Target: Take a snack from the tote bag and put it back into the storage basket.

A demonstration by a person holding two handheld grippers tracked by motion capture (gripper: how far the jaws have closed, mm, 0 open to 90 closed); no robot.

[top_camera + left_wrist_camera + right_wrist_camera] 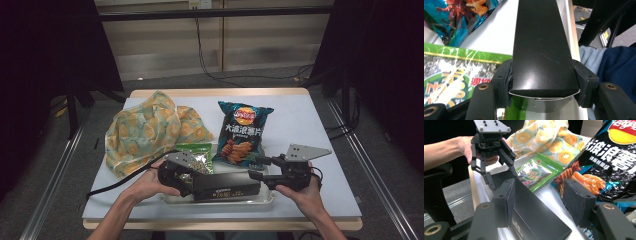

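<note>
Now | pale table [310,130]; dark room | left gripper [541,86] clamps black box [540,45]; right gripper [541,202] open, empty

- Left gripper [186,181]: held low in left hand [150,182], jaws clamped, pointing rightward.
- Right gripper [260,167]: in right hand [305,192], jaws parted, pointing leftward.

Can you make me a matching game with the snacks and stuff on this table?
Things:
1. black box
2. chip bag
3. green snack packet
4. fruit-print cloth

Clues:
A. lies flat between the cloth and the chip bag
B. bunched up at the table's left
C. pinched at one end by the left gripper
D. dark teal, with a red and yellow logo

Pairs: 1-C, 2-D, 3-A, 4-B
</note>
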